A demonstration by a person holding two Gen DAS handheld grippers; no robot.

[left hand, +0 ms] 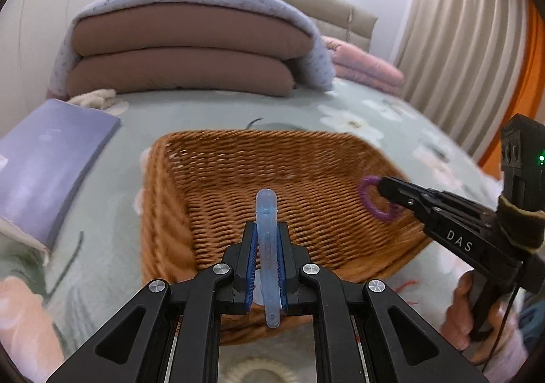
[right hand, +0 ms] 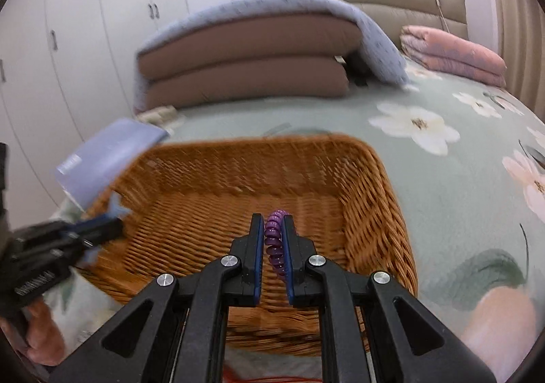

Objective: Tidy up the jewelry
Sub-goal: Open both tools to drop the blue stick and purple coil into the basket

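Note:
A brown wicker basket (left hand: 218, 171) sits on the flowered bed cover; it also shows in the right wrist view (right hand: 211, 199). My left gripper (left hand: 266, 229) is shut on a pale blue hair clip (left hand: 267, 212), held over the basket's near side. My right gripper (right hand: 274, 223) is shut on a purple spiral hair tie (right hand: 274, 240), held over the basket. In the left wrist view the right gripper (left hand: 381, 190) comes in from the right with the purple hair tie (left hand: 369, 199). In the right wrist view the left gripper (right hand: 115, 223) with the blue clip (right hand: 117, 207) is at the basket's left edge.
A lilac book (left hand: 51, 165) lies left of the basket. Folded brown cushions under a blue quilt (left hand: 184, 52) and a pink folded quilt (right hand: 453, 56) lie at the back of the bed. White wardrobes (right hand: 85, 42) stand on the left, curtains (left hand: 470, 42) on the right.

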